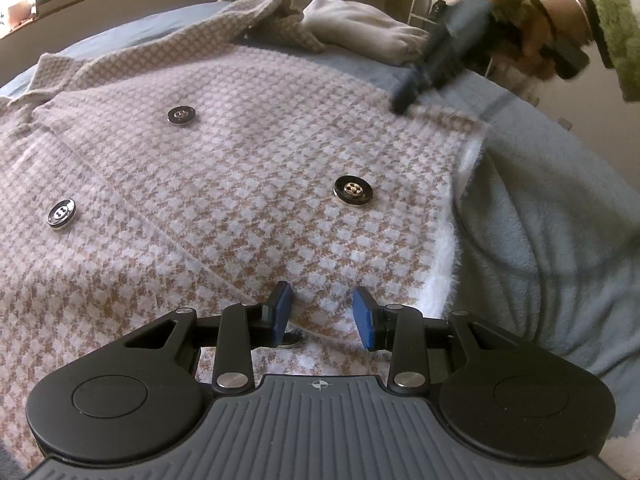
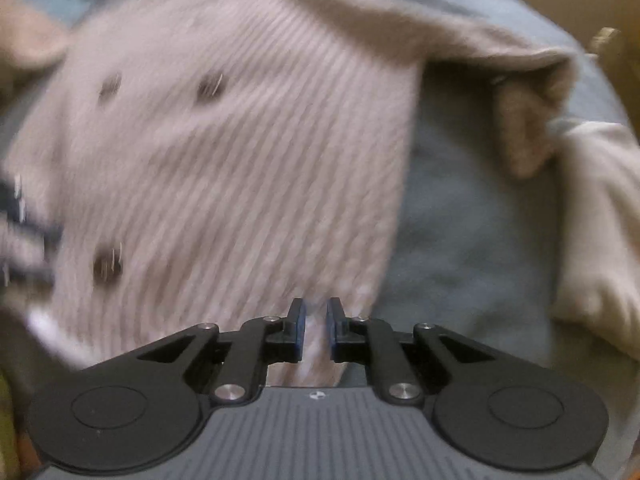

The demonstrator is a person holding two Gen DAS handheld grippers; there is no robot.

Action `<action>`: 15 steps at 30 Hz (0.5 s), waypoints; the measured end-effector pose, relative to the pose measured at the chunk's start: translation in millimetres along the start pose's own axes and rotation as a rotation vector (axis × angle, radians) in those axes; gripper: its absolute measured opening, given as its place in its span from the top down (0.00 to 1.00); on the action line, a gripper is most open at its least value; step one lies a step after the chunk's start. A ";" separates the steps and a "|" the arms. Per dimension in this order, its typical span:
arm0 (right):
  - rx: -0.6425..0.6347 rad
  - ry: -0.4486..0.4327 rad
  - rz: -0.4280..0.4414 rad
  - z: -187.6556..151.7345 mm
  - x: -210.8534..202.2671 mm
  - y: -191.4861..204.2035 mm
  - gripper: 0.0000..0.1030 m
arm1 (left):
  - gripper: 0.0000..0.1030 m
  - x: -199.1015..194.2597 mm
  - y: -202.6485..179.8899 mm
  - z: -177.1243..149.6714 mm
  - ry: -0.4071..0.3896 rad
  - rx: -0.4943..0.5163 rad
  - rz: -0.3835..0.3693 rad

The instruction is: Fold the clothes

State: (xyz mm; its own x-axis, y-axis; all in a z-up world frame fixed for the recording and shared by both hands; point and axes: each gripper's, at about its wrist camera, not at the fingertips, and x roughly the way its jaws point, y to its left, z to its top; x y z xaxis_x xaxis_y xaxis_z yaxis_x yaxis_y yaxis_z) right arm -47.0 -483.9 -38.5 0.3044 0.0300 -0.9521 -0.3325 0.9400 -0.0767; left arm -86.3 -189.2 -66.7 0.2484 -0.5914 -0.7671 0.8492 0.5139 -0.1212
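Blue blanket [image 1: 540, 208] under checked buttoned jacket [image 1: 224, 152]

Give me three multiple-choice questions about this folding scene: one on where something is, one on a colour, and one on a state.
1. Where does the cream garment lie?
A on the coat's buttons
B on the blue cover, beyond the coat
C hanging on a chair

2. What colour are the coat's buttons?
A red
B black
C yellow

3. How do the left gripper jaws stand?
A shut tight
B apart over the coat
C lifting a button

Answers:
1 B, it rests past the coat's far edge.
2 B, they are black with silvery centres.
3 B, patterned cloth shows in the gap between them.
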 end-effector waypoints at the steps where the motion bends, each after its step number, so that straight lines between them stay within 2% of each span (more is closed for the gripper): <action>1: -0.001 0.010 -0.005 -9.3 1.2 1.3 0.89 | 0.66 0.5 0.8 0.9 0.002 -0.004 -0.002; 7: 0.108 0.116 -0.150 -55.4 -25.8 -23.4 0.87 | 0.66 0.6 3.9 2.2 0.001 -0.006 -0.010; 12: 0.193 -0.054 -0.138 -28.4 -53.4 4.7 0.86 | 0.66 -0.2 0.5 1.3 0.006 0.009 0.002; 15: 0.127 -0.110 -0.042 -9.2 -39.0 47.6 0.86 | 0.66 -0.1 -3.5 1.2 0.008 0.026 0.015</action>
State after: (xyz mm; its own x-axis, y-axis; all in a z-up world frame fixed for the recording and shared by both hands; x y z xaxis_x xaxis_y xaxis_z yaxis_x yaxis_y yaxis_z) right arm -82.8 -443.4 -7.8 0.4142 0.0200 -0.9099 -0.2038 0.9764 -0.0713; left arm -88.7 -191.6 -65.5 0.2578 -0.5787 -0.7737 0.8572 0.5064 -0.0932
